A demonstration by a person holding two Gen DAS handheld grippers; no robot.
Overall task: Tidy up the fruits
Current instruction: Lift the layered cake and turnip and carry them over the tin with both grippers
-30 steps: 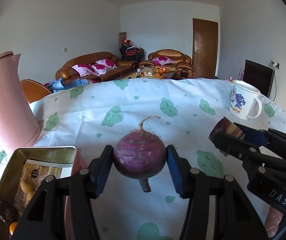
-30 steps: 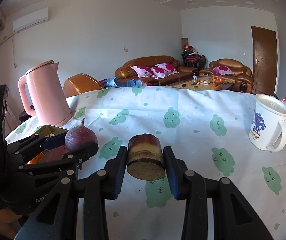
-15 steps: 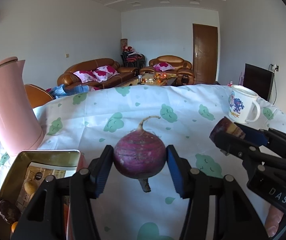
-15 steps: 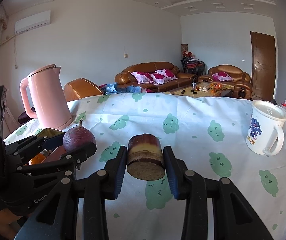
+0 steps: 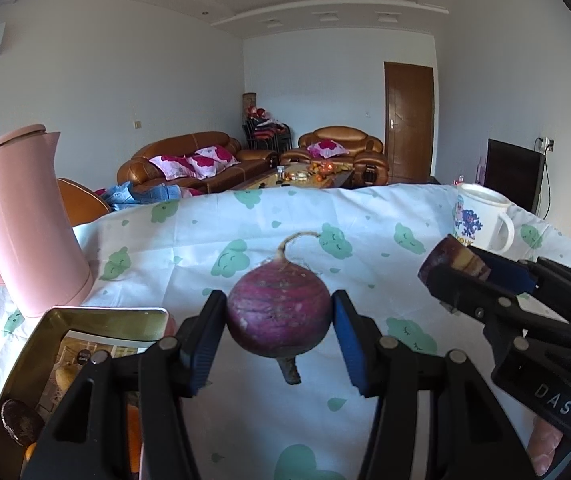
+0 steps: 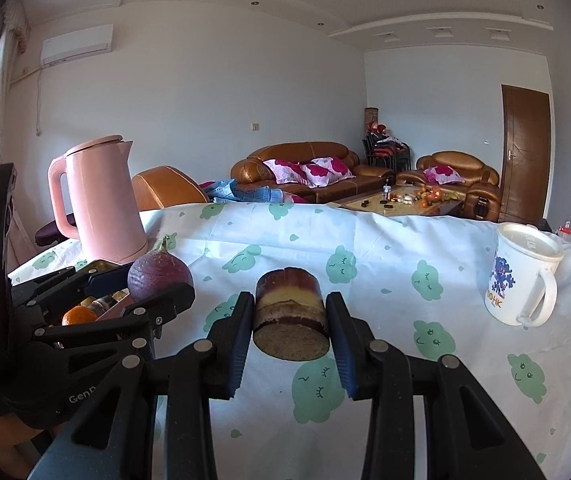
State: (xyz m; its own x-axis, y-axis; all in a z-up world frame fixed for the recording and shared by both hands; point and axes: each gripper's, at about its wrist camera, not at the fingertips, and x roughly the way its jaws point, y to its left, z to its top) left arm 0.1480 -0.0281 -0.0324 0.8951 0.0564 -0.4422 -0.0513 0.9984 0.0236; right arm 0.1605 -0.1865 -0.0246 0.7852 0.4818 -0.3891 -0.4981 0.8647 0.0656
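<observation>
With my left gripper (image 5: pixel 279 334) clamping a radish (image 5: pixel 278 318) and my right gripper (image 6: pixel 290 330) a cut stalk (image 6: pixel 290 314), both aloft, I judge the tin (image 5: pixel 101 316) comes next.

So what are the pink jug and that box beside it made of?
The jug looks like matte plastic or coated metal: its even pink skin shows no glare. The box seems to be shiny gold-toned metal, a tin, since its walls reflect light.

black gripper (image 5: pixel 278 334) frames, blue pads (image 5: pixel 345 336), silver screws.
</observation>
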